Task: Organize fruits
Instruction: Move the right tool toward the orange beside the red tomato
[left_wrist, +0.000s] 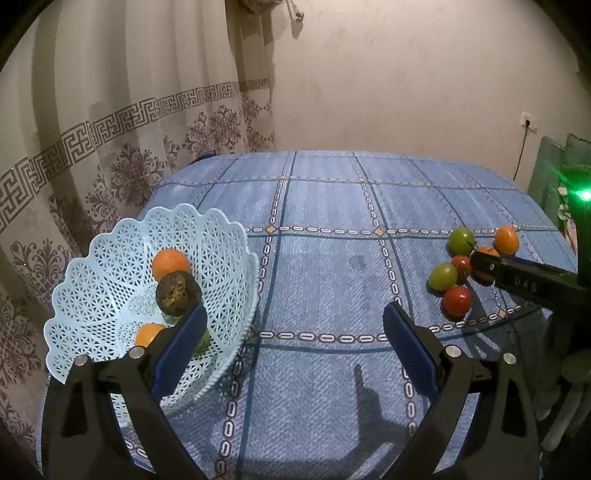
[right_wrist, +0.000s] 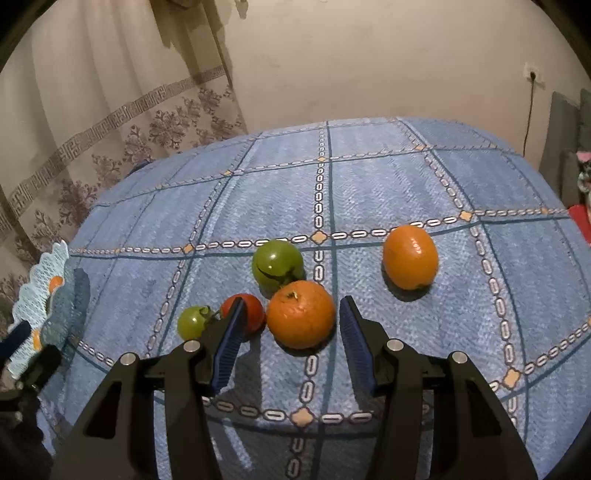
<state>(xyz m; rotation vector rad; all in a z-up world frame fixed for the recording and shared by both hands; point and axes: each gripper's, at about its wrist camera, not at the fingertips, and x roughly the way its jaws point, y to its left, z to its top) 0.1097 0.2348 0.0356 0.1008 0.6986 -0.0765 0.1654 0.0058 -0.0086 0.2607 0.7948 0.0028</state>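
Observation:
A light blue lattice basket (left_wrist: 110, 273) stands at the table's left edge. It holds two oranges (left_wrist: 170, 263), a dark brownish fruit (left_wrist: 178, 294) and a green piece mostly hidden by my finger. My left gripper (left_wrist: 295, 317) is open and empty, its left finger over the basket rim. To the right lies a cluster of fruit. My right gripper (right_wrist: 291, 304) is open, one finger on each side of an orange (right_wrist: 300, 325) on the cloth. Beside it lie a big green tomato (right_wrist: 277, 264), a red tomato (right_wrist: 251, 314), a small green tomato (right_wrist: 192, 322) and a second orange (right_wrist: 410, 256).
The table carries a blue checked cloth (left_wrist: 325, 221). In the left wrist view another red tomato (left_wrist: 457, 301) lies nearest the front of the cluster. A patterned curtain (left_wrist: 74, 147) hangs behind the basket. A wall socket with a cable (left_wrist: 529, 123) is at the far right.

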